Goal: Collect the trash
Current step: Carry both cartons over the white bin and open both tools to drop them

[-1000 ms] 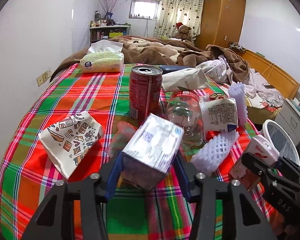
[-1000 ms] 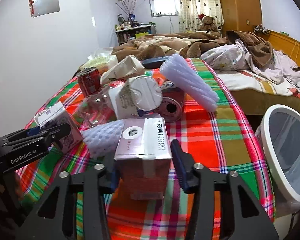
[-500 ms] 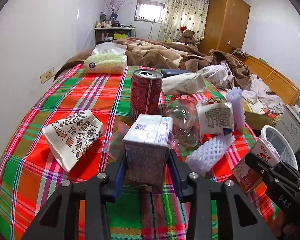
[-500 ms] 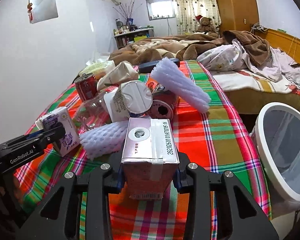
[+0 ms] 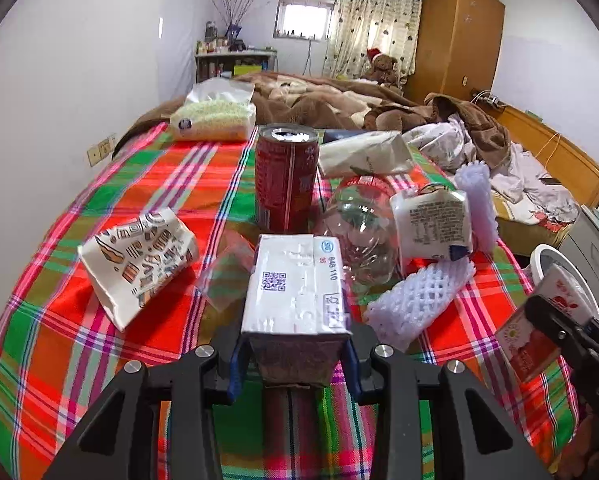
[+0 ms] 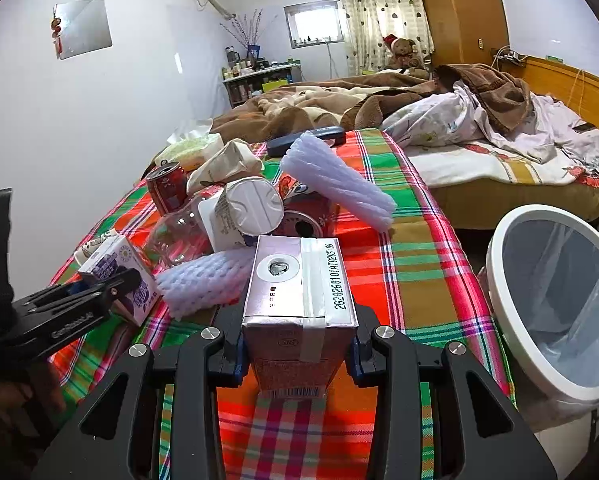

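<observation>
Our left gripper (image 5: 294, 354) has its jaws squeezed on a small purple milk box (image 5: 295, 300); they had just been closing on it. Our right gripper (image 6: 297, 354) has its jaws tight on a pink drink box (image 6: 297, 292); they too had just been closing. Both boxes sit low over the checked cloth (image 5: 171, 184) on the surface. A red can (image 5: 285, 178) stands behind the purple box. A clear bottle (image 5: 359, 236) lies beside the can. The white bin (image 6: 555, 304) waits to the right of the pink box.
</observation>
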